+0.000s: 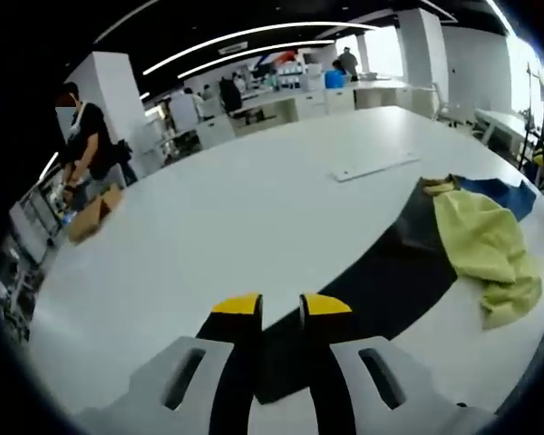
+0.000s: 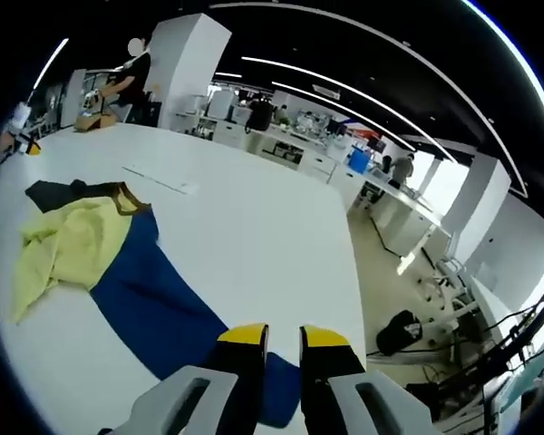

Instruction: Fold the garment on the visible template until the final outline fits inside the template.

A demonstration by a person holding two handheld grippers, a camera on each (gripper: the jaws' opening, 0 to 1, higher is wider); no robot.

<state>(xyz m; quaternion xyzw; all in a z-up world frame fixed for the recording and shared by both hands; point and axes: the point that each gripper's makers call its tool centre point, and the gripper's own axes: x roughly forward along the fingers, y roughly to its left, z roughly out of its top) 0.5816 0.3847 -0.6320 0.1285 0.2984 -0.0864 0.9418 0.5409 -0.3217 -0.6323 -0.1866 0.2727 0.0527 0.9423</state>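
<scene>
Yellow-tipped jaws of the left gripper (image 1: 281, 305) and right gripper (image 2: 283, 336) stand slightly apart, empty, over the dark template (image 1: 381, 272). Farther off, the yellow garment (image 1: 490, 249) lies bunched, overhanging it; a careless grab could drag it farther out.

Crumpled soft yellow cloth garment (image 1: 490, 249), smooth matt white table (image 1: 208, 208)

Left tool (image 1: 281, 305) points forward, its yellow-tipped jaws slightly parted and empty. Right tool (image 2: 283, 335) is likewise, jaws slightly apart, gripping nothing.
</scene>
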